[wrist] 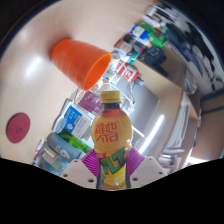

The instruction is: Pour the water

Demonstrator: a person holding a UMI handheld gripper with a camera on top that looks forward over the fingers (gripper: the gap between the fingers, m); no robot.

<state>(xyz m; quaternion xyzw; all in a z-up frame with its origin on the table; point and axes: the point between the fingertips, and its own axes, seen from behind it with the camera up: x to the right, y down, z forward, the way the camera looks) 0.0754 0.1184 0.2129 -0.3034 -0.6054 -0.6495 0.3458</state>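
I have the hand-held gripper [112, 178] closed on a yellow drink bottle [109, 143], a purple pad [89, 176] pressing each side of its label. The bottle carries red lettering and a yellow cap. Beyond it an orange plastic cup [82, 62] lies tilted, mouth toward the bottle. A red disc [17, 126] sits on the pale bench [30, 90]. Packaged goods [62, 135] crowd behind the bottle.

1 view, riding the gripper [112, 178], facing forward, close to bottle [110, 145]
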